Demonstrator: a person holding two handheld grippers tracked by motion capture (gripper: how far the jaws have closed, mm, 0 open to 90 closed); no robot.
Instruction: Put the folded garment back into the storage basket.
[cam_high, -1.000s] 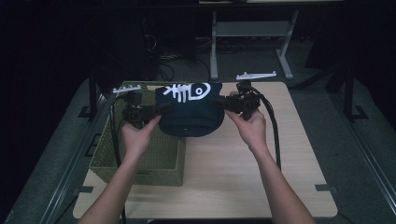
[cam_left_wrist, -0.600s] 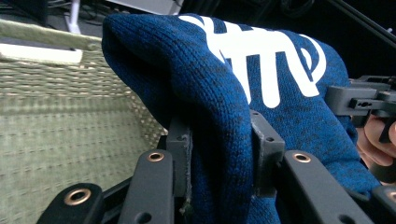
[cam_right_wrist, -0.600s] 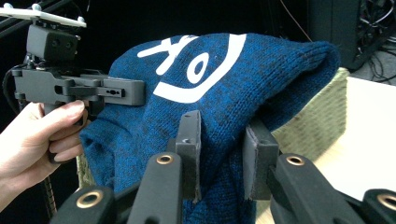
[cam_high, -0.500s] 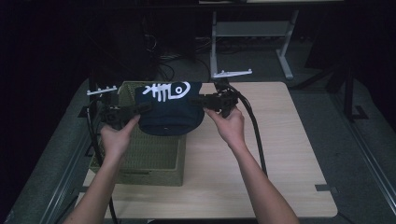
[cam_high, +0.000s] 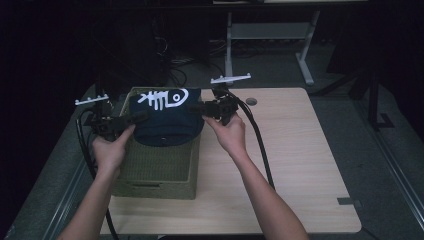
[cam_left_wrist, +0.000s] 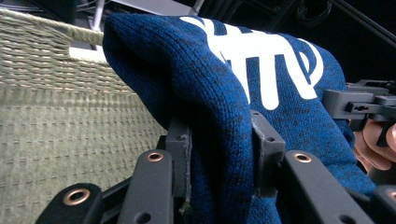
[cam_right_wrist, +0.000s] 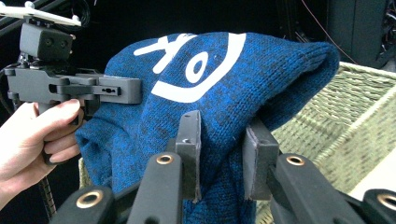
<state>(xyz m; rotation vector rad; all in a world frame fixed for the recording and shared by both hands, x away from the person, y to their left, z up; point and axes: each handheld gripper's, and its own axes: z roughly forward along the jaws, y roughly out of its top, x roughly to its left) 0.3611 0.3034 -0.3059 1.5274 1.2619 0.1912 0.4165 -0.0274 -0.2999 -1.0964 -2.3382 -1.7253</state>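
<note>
Knit hat (cam_high: 167, 122) moved left over woven basket (cam_high: 155, 170); both grippers' fingers (cam_left_wrist: 180, 149) clamp it.

a light wooden table (cam_high: 300, 165) stands before a white-legged desk frame (cam_high: 270, 35) on dark floor.

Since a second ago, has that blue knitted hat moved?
Yes. The blue hat, clamped between the left tool and the right tool, has travelled leftward, from over the tabletop to above the woven basket.
</note>
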